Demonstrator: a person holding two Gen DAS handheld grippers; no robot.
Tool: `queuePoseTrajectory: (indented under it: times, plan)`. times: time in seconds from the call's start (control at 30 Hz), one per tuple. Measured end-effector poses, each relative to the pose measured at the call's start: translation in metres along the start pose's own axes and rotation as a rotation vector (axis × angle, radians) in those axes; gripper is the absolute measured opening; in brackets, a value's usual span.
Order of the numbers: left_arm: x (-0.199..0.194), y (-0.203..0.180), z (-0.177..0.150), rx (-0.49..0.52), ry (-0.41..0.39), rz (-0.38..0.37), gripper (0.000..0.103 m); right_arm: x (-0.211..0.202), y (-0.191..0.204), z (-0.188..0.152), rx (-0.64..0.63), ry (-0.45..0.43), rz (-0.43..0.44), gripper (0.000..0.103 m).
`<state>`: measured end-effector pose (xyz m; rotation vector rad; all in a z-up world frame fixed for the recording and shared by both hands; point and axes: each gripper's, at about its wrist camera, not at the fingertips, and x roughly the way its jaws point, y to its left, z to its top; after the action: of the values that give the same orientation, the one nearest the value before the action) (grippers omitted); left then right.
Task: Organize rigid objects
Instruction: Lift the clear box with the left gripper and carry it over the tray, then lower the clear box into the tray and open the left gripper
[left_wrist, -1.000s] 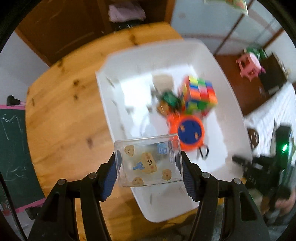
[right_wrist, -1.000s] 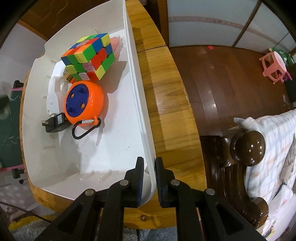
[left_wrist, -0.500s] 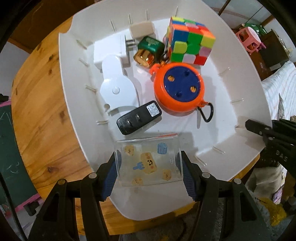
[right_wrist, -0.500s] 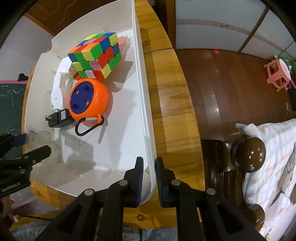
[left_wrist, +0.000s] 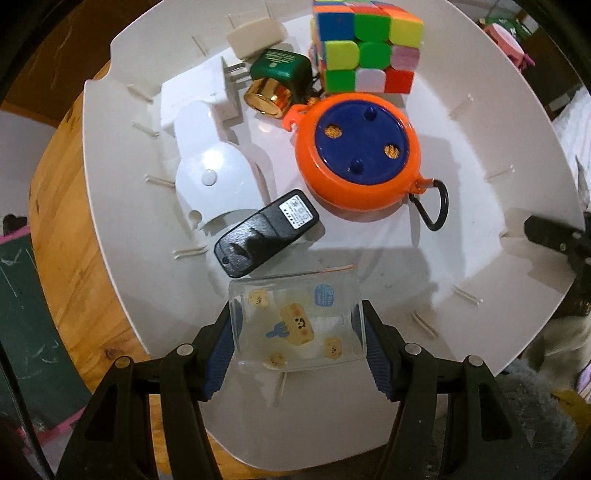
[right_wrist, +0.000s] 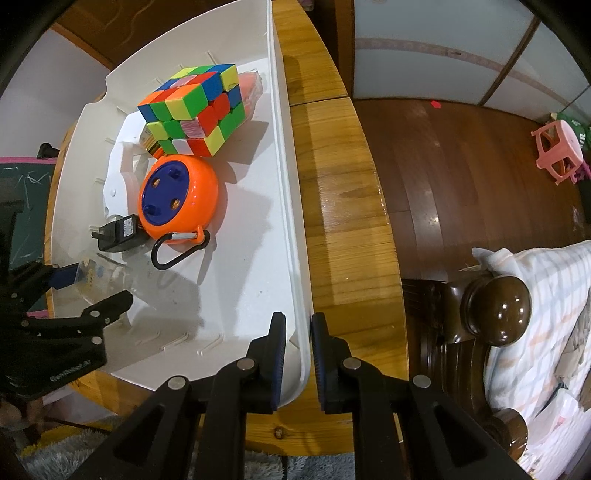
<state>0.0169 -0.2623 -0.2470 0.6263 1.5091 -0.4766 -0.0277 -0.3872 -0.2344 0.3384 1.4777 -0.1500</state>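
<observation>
A clear plastic box (left_wrist: 297, 325) with bear stickers sits low inside the white tub (left_wrist: 517, 155), apparently touching its floor. Beyond it lie a black adapter (left_wrist: 266, 232), an orange reel (left_wrist: 356, 155), a colour cube (left_wrist: 365, 48), a green-and-gold bottle (left_wrist: 277, 81) and white plugs (left_wrist: 214, 162).
</observation>
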Motion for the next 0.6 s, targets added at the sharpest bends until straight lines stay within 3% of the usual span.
queuePoseTrajectory:
  times: [0.07,0.2,0.6]
  plan:
    - [0.002,-0.007,-0.005,0.017,0.003,0.017,0.069,0.0,0.0,0.0,0.0,0.0,0.0,0.014]
    - [-0.002,-0.005,-0.004,-0.007,-0.024,0.004,0.087,0.0,0.0,0.0,0.002,0.0,0.0,0.014]
    - [-0.023,-0.019,-0.004,-0.004,-0.078,0.048,0.089,0.0,0.001,0.0,-0.006,0.0,-0.005,0.014]
